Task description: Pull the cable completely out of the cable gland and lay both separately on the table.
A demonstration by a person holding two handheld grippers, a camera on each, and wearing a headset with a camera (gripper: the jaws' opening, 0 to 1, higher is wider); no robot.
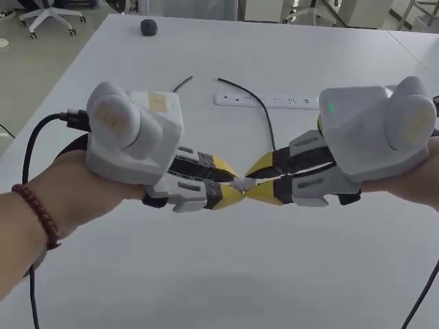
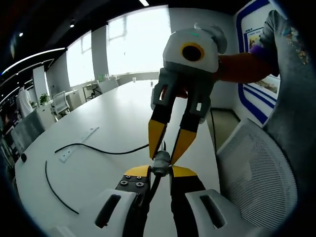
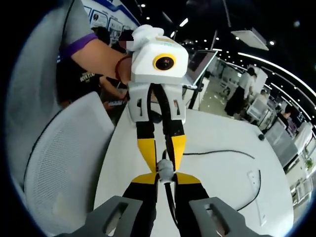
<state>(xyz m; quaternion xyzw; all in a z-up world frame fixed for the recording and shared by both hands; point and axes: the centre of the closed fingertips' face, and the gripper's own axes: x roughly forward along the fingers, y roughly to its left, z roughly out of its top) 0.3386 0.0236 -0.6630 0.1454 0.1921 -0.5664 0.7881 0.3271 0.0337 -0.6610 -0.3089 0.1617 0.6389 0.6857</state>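
Observation:
A small white cable gland [image 1: 241, 184] hangs above the white table [image 1: 206, 260], between two gripper tips that meet nose to nose. My left gripper [image 1: 230, 186] comes in from the left and is shut on the gland [image 2: 161, 163]. From the right, my right gripper [image 1: 255, 184] is shut on the black cable [image 3: 170, 197] right at the gland [image 3: 165, 169]. The cable runs back between the right gripper's jaws. Its long free part [image 1: 264, 113] lies curved on the table behind the grippers.
A white power strip [image 1: 267, 101] lies beyond the grippers, with a short black wire end [image 1: 182, 83] to its left. A dark round object [image 1: 149, 27] sits at the far edge. A white mesh chair [image 2: 256, 168] stands beside the table.

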